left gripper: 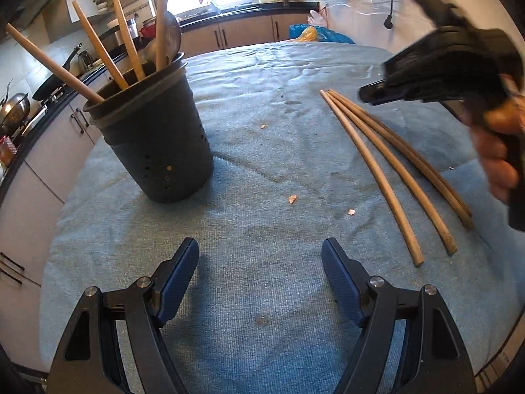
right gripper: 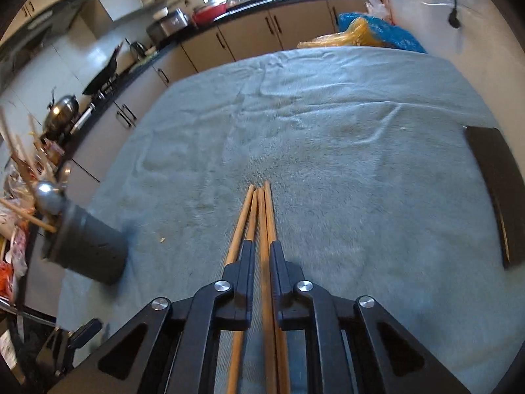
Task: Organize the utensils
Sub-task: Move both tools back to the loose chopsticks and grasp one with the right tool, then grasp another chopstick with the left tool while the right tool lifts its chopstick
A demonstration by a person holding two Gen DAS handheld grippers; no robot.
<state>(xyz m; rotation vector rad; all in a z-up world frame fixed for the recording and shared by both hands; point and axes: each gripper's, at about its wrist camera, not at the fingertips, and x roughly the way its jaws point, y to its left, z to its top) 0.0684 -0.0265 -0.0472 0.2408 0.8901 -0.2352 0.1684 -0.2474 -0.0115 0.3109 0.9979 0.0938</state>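
Blue towel; right gripper pinches chopsticks.

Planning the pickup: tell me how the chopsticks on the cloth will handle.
The chopsticks look round and thin, so probably light and apt to roll, though the nappy cloth should slow them. They lie close together, so a pinch may catch several.

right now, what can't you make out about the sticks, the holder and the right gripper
- Left wrist view: lower ends of the wooden-handled utensils, hidden inside the dark grey perforated plastic holder.
- Left wrist view: right gripper, motion-blurred.
- Right wrist view: whether its fingers pinch the thin brown wooden sticks or only straddle them; their near ends run under the gripper body.
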